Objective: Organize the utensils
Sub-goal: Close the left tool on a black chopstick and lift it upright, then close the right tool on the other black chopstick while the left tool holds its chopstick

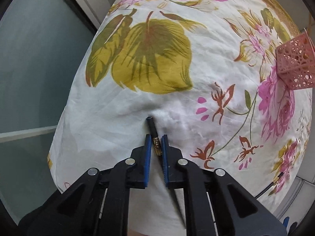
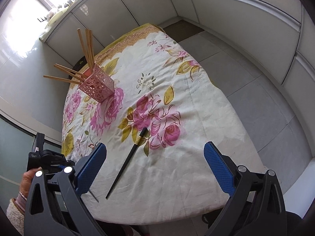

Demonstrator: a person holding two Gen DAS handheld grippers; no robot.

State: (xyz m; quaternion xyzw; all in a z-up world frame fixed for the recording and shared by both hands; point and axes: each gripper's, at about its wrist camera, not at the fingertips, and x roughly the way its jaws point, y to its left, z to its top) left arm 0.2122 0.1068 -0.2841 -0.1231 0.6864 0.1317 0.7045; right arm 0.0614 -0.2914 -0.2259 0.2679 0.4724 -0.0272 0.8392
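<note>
Between our left gripper [image 1: 156, 142] pads sits a black chopstick [image 1: 154, 135], clamped. Right gripper [image 2: 155, 169] spread wide above a second chopstick [image 2: 128, 162] on the bench [image 2: 196, 137]. Next, we judge: carry to pink holder [image 2: 98, 88].

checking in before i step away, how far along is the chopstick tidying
Done: several wooden chopsticks already stand in the pink holder. In hand: the left tool has its fingers around a black chopstick, though the grip does not look fully closed. Left: another black chopstick lies on the floral tablecloth, with the right tool open above it.
</note>
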